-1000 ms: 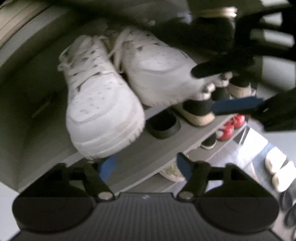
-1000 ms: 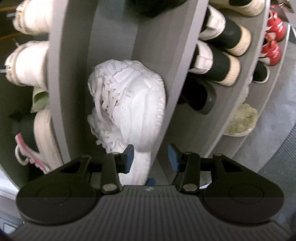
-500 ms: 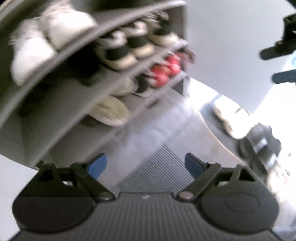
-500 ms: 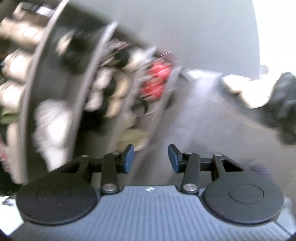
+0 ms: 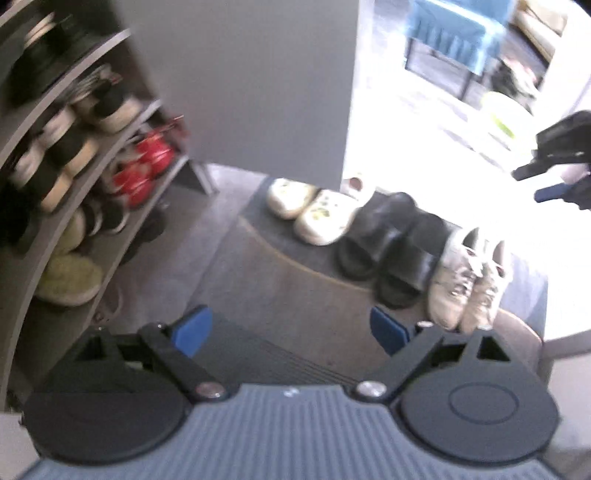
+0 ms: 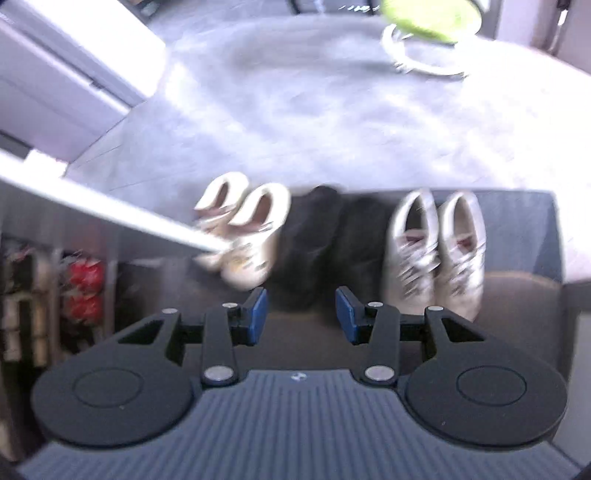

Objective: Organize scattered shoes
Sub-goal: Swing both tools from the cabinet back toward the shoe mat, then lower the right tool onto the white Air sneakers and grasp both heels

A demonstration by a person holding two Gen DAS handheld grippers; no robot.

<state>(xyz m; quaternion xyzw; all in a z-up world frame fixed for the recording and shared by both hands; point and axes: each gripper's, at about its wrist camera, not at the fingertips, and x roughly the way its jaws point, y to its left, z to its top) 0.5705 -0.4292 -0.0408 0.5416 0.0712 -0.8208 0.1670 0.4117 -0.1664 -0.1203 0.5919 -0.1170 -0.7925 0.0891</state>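
Note:
Three pairs stand in a row on a dark doormat (image 5: 277,280): cream clogs (image 5: 310,210), black slides (image 5: 388,254) and beige lace-up sneakers (image 5: 465,284). My left gripper (image 5: 290,325) hangs above the mat in front of them, jaws wide apart and empty. Above and to the right of the row is my right gripper (image 5: 554,181). In the right wrist view the right gripper (image 6: 301,312) points down just before the black slides (image 6: 317,236), between the clogs (image 6: 243,236) and sneakers (image 6: 432,247). Its jaws are opening with nothing between them.
A grey shoe rack (image 5: 55,325) on the left holds several pairs, among them red shoes (image 5: 147,166) and green fuzzy slippers (image 5: 66,280). A grey wall panel (image 5: 258,92) ends behind the clogs. Bright floor lies beyond, with a blue-covered table (image 5: 454,33).
Both grippers have swung away from the white sneakers on the rack shelf and now face the floor mat with its row of shoes. The left jaws have widened.

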